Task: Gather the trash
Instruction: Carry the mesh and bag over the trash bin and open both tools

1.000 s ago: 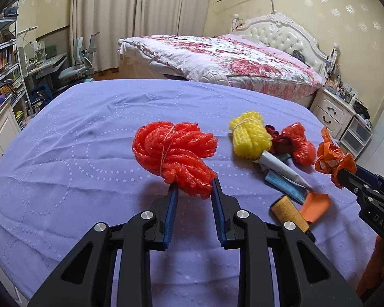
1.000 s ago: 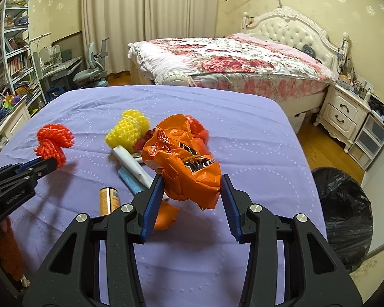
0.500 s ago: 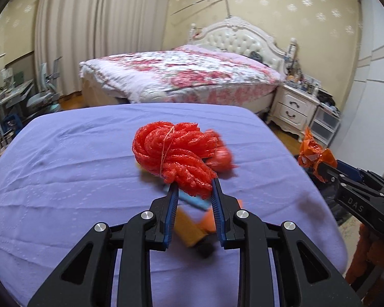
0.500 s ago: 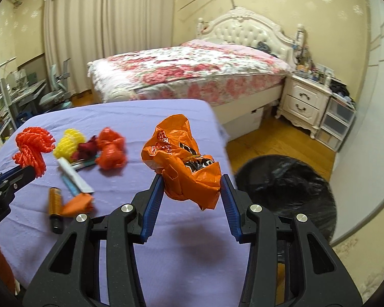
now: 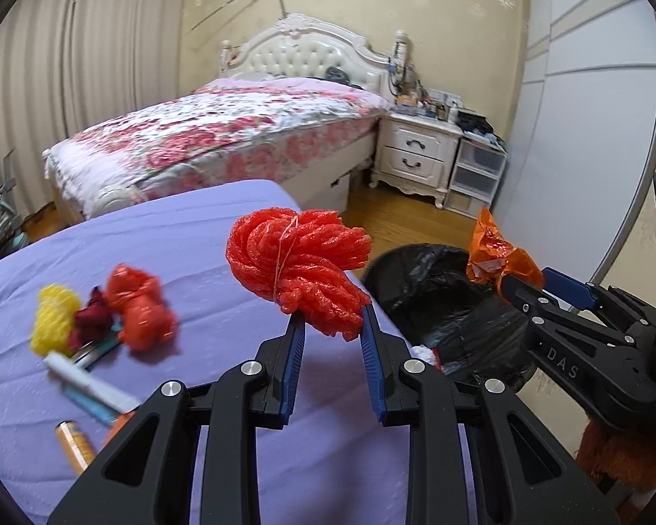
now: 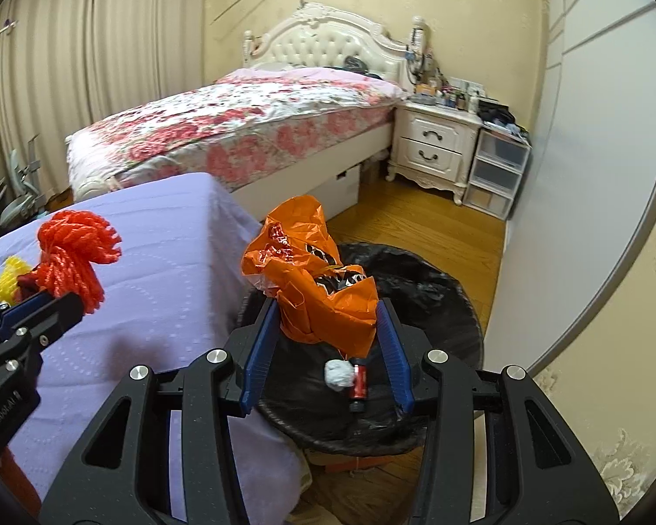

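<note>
My right gripper [image 6: 323, 332] pinches the orange wrapper [image 6: 315, 271] above the black bin [image 6: 437, 288], whose near rim it hides. My left gripper [image 5: 330, 332] pinches the red net [image 5: 301, 258] at the table's [image 5: 188, 236] right edge; a second ago both hung over mid-table.

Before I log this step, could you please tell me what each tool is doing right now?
Left tool: closed on the red foam net bundle.
Right tool: closed on the crumpled orange plastic bag.

A floral-quilted bed [image 6: 258, 127] with a tufted white headboard [image 6: 328, 46] is filling the frame's centre, a white nightstand [image 6: 433, 148] sitting right, pleated curtains [image 6: 87, 65] hanging left, wooden floor [image 6: 437, 227] showing below.
</note>
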A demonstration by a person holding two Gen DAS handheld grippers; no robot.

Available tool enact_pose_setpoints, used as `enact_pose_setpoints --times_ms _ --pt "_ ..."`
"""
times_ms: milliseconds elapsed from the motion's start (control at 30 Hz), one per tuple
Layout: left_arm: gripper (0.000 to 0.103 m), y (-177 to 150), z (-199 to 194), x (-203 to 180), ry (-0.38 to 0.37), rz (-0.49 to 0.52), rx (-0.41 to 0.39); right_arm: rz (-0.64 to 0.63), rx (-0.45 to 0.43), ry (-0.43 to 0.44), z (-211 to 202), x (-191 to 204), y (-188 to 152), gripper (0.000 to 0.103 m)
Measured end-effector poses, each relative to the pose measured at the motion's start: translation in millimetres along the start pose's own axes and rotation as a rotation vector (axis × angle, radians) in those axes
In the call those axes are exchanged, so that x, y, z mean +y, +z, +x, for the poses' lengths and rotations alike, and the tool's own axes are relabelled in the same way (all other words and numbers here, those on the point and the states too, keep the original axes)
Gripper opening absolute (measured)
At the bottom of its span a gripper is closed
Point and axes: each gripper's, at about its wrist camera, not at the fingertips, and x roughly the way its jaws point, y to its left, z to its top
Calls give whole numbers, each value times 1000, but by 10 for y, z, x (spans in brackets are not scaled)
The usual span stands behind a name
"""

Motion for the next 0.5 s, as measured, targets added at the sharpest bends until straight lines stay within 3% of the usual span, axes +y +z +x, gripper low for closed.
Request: enact_pose_setpoints --times_ms 367,433,500 --pt "28 231 650 -538 -35 89 45 90 27 -45 361 -396 2 46" --pt "34 227 737 -535 -33 101 56 106 28 -57 413 -438 18 51" --pt "51 225 815 -554 -22 99 72 123 28 -70 441 -483 13 58"
